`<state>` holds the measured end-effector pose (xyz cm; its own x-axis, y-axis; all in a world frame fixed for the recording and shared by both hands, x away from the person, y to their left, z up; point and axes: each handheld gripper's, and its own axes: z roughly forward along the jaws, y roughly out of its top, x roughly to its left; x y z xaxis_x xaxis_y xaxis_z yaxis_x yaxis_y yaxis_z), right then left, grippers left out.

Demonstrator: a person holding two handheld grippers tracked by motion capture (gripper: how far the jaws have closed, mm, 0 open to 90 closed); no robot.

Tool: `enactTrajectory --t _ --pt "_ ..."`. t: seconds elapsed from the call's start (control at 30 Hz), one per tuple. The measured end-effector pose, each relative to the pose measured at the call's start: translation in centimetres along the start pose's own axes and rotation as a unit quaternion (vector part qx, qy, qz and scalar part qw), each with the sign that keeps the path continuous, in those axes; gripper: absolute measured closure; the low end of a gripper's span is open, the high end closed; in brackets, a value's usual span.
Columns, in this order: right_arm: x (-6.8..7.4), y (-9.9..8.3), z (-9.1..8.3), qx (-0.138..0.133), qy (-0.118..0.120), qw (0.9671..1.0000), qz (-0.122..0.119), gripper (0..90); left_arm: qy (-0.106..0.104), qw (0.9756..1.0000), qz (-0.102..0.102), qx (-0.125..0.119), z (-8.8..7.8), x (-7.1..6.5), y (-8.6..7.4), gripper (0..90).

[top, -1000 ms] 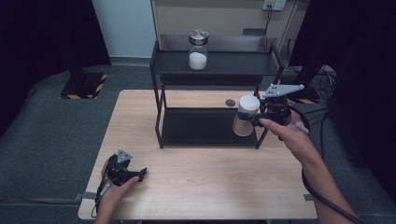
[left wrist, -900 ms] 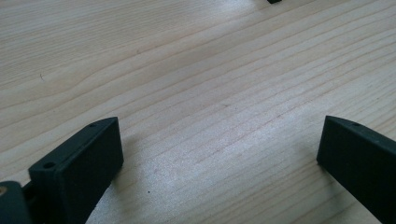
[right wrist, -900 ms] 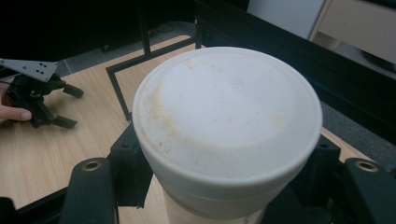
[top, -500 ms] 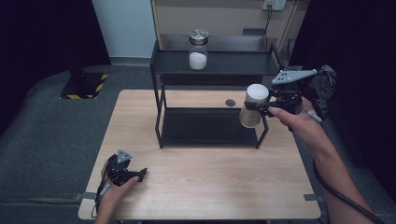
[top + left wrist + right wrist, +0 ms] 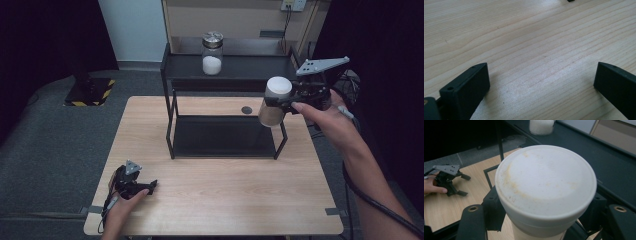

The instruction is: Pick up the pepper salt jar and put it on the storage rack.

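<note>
Right jaws: the right gripper pinched a white-lidded, tan-filled cylindrical jar just under its lid, held up beside the black two-tier metal shelf.
Left jaws: the left gripper lay spread on the wooden desk.
Beyond: a glass jar of white powder stood on top.
Risk: the jar, tilted, could clip the shelf edge and slip.

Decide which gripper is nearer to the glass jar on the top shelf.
Right. The right gripper, shut on a white-lidded jar, is raised beside the shelf's right end, near the glass jar. The left gripper rests open on the table's near left corner, far off.
</note>
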<state>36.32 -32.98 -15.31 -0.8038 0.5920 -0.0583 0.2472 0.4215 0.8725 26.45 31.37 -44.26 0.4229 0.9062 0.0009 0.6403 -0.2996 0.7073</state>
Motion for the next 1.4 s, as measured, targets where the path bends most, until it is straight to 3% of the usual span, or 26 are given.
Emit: enactTrajectory --t 0.5,1.4 --pt "-0.3 2.2 -0.8 -0.006 -0.001 1.0000 0.000 34.9 0.000 1.0000 0.000 0.000 0.0 0.0 0.0 0.0" --pt "-2.3 5.9 -1.1 -0.013 -0.016 0.9997 0.009 34.8 -0.001 1.0000 0.000 -0.002 0.1 0.0 0.0 0.0"
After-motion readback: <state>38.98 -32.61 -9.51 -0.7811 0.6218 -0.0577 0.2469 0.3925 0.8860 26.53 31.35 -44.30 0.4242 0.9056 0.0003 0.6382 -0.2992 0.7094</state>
